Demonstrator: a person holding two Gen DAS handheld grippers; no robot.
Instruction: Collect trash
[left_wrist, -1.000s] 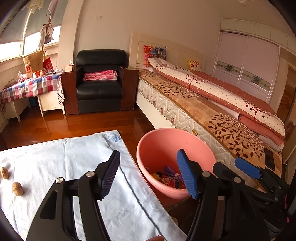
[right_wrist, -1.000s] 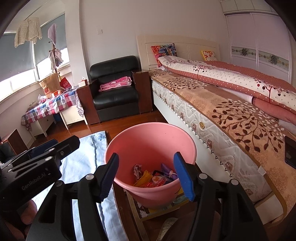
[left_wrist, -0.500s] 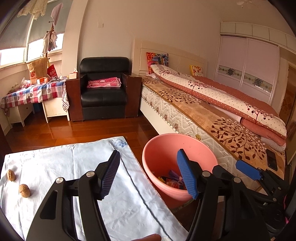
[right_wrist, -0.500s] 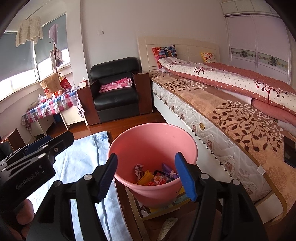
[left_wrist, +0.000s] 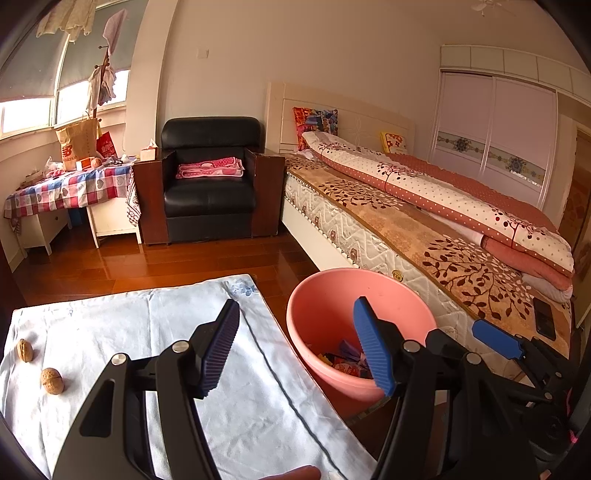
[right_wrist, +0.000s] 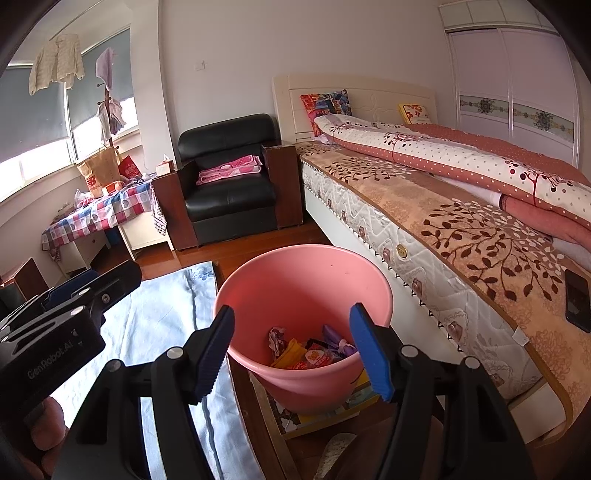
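Left gripper (left_wrist: 295, 343) and right gripper (right_wrist: 291, 347), both with jaws apart and empty; pink bin (right_wrist: 295, 273) holding wrappers (right_wrist: 314, 352); two walnuts (left_wrist: 51, 380) on the near-left cloth (left_wrist: 110, 332).

The left wrist view looks forward and slightly down over a cloth-covered table (left_wrist: 92, 332) toward the far wall. The right wrist view sits just beside it, close above a pink bucket (right_wrist: 295, 273). Both share the bucket, the bed (left_wrist: 406, 236) and the black armchair (right_wrist: 229, 184).
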